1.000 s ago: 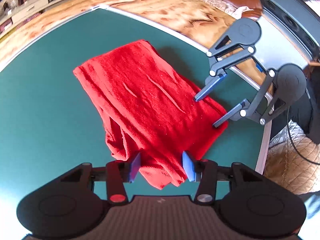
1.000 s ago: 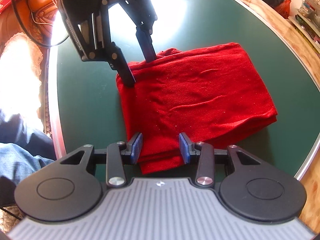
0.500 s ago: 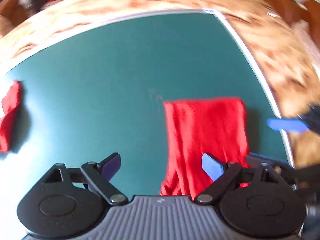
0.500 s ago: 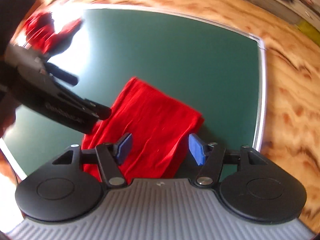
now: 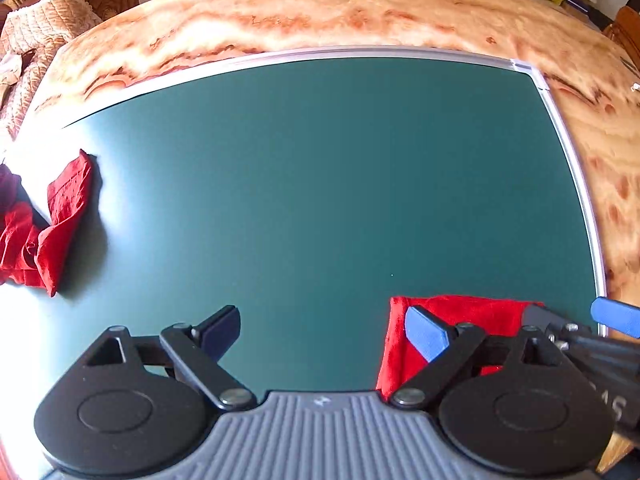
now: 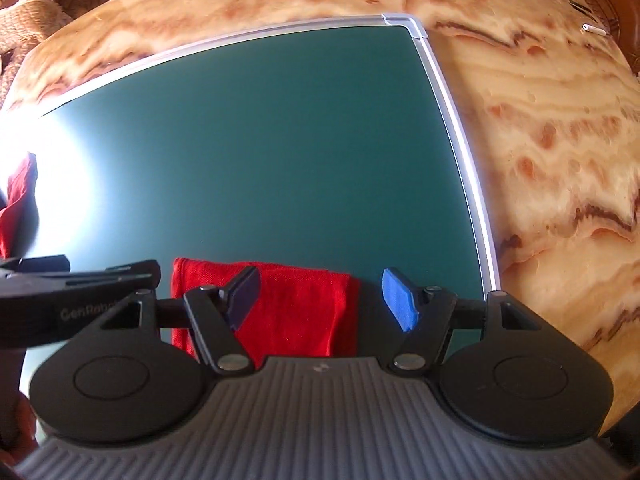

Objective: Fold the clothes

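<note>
Since a second ago the folded cloth [image 6: 296,304] has been let go and both grippers swung off it. It lies flat near the board's [image 5: 320,180] corner. The left gripper [image 5: 320,332] is spread wide, empty; the right gripper's [image 6: 320,300] jaws are opening, gripping nothing. A crumpled cloth [image 5: 48,224] at the board's far side is probably next.

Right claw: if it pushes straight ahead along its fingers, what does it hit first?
Probably the folded red cloth lying under the opening right claw, or the green mat just beyond it; depth is hard to judge here.
</note>
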Motion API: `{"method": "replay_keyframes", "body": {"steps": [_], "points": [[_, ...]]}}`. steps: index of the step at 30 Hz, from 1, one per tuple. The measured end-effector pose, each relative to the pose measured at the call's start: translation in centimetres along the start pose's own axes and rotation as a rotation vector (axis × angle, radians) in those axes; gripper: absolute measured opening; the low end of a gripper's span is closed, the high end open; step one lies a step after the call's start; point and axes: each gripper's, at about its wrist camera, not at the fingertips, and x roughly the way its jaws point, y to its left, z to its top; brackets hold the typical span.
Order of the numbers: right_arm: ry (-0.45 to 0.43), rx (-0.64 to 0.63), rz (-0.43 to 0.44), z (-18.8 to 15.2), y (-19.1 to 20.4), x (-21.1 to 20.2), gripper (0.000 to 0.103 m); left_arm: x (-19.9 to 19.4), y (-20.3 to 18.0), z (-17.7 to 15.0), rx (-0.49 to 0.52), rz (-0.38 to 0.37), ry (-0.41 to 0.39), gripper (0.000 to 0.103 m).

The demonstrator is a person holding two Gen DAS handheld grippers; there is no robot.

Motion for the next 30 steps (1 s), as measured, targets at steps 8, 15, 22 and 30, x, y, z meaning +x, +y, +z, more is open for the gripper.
{"method": "replay_keyframes", "body": {"steps": [8,15,22,30], "points": [[0.029,0.029,-0.015,0.6,-0.5,1.3,0.076,0.7,-0.4,-0.3,-0.011,0.005,0.022,0.093],[0.049,0.030,-0.022,0.4,-0.2,2.0,0.076,0.9,-0.2,-0.5,-0.017,0.014,0.029,0.093],[0.054,0.027,-0.033,0.2,0.0,2.3,0.076,0.9,0.0,-0.9,-0.027,0.020,0.036,0.093],[0.065,0.023,-0.042,-0.4,0.1,2.6,0.076,0.7,-0.1,-1.3,-0.032,0.024,0.036,0.093]]}}
